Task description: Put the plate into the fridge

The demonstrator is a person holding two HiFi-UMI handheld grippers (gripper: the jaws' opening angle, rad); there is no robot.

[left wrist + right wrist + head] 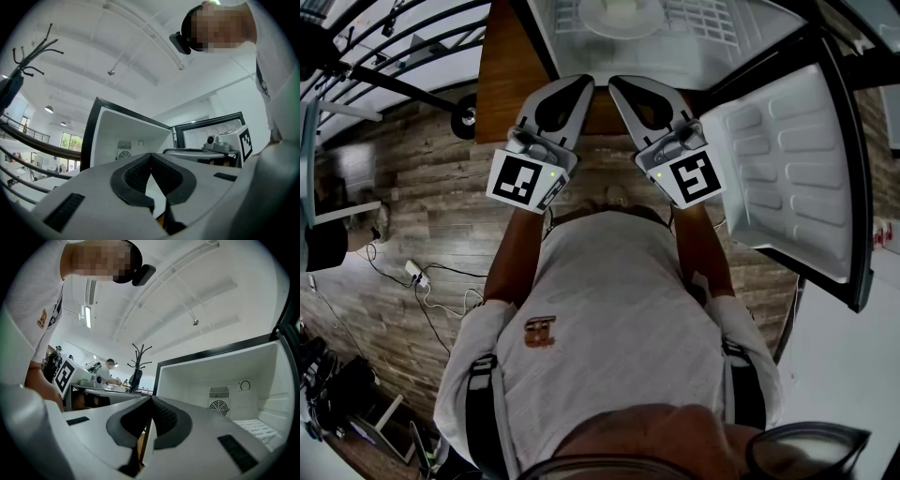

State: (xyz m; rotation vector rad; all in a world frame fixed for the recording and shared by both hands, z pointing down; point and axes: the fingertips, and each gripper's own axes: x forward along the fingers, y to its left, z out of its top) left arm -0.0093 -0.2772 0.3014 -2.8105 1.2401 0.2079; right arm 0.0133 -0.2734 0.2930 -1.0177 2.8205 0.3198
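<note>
A white plate [619, 15] lies on the wire shelf [703, 23] inside the open fridge [581, 47] at the top of the head view. Both grippers hover just in front of the fridge, pointed toward it, apart from the plate. My left gripper [584, 82] is shut with nothing between its jaws; its black pads [140, 174] meet at the tip. My right gripper [614, 82] is shut and empty too, its pads [164, 417] pressed together. The fridge's white inside with a round fan grille [219, 406] shows in the right gripper view.
The fridge door [787, 169] stands wide open at the right. The fridge sits on a wooden top [508, 75]. Cables and a power strip [417, 274] lie on the wood floor at the left. A coat stand [139, 357] is far off.
</note>
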